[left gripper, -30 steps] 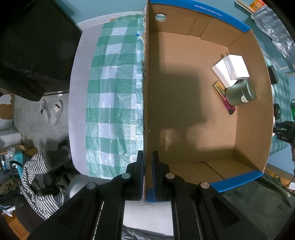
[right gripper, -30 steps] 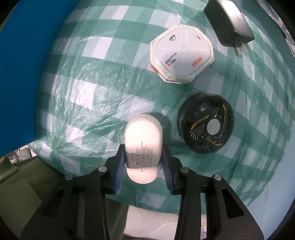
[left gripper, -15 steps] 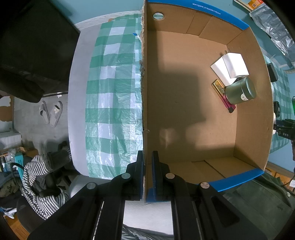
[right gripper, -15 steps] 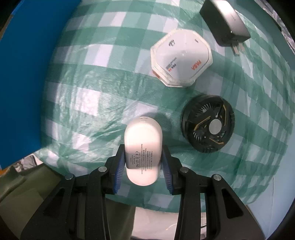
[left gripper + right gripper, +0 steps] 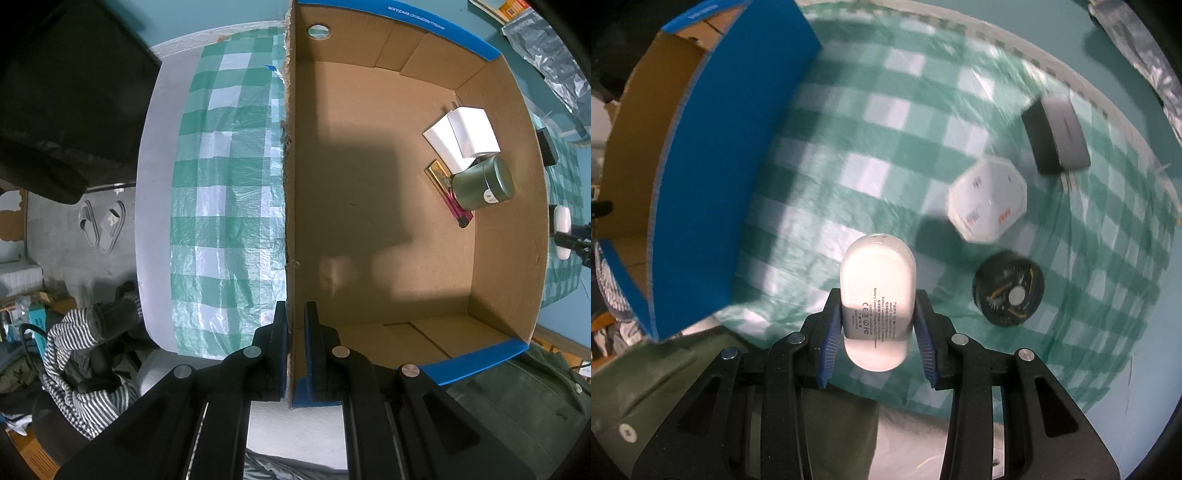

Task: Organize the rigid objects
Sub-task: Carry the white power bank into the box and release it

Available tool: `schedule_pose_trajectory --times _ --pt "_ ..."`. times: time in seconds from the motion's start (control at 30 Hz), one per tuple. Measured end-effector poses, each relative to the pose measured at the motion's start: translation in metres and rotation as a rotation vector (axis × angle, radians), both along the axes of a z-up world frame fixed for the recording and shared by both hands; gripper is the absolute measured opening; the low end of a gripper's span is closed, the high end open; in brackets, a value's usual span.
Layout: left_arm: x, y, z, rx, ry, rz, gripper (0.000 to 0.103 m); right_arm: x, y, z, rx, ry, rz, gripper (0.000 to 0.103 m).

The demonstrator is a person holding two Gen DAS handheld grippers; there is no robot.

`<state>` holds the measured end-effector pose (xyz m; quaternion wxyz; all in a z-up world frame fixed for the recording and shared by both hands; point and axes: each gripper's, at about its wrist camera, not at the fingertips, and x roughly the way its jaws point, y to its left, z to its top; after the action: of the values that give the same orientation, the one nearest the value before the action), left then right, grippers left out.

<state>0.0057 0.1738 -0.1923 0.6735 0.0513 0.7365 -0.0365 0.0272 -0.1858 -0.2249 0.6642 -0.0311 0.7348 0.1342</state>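
Observation:
My left gripper (image 5: 295,317) is shut on the near left wall of the open cardboard box (image 5: 291,184). Inside the box lie two white boxes (image 5: 461,136), a green tin (image 5: 484,184) and a gold and pink flat item (image 5: 447,192). My right gripper (image 5: 875,314) is shut on a white oval power bank (image 5: 877,291) and holds it above the green checked cloth (image 5: 849,147), to the right of the box's blue outer wall (image 5: 713,177). The power bank also shows past the box's right wall in the left wrist view (image 5: 563,232).
On the cloth to the right lie a white octagonal box (image 5: 988,201), a black round fan (image 5: 1008,288) and a dark grey charger (image 5: 1056,133). A silver bag (image 5: 550,48) lies at the far right. A chair with striped clothing (image 5: 74,350) stands below the table's left edge.
My right gripper has lifted the power bank and swung left toward the box; the box's blue wall now fills more of the right wrist view. The left gripper stays on the box wall.

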Motion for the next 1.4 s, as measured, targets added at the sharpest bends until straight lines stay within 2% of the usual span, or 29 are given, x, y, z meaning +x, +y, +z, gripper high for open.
schedule_pose_trajectory --times 0.27,0.77,1.1,1.4 --pt "0.000 0.001 0.000 -0.003 -0.001 0.003 0.007 0.022 0.031 0.036 0.028 -0.054 0.066 0.037" --pt "0.000 0.001 -0.001 -0.003 -0.001 0.004 0.007 0.039 0.104 0.076 0.074 -0.135 0.249 0.037" --pt "0.001 0.001 -0.001 -0.001 0.000 0.000 0.007 0.041 0.155 0.079 0.076 -0.145 0.372 0.037" --pt "0.003 0.001 -0.001 -0.001 -0.001 -0.003 0.007 0.037 0.189 0.061 0.051 -0.115 0.461 0.037"
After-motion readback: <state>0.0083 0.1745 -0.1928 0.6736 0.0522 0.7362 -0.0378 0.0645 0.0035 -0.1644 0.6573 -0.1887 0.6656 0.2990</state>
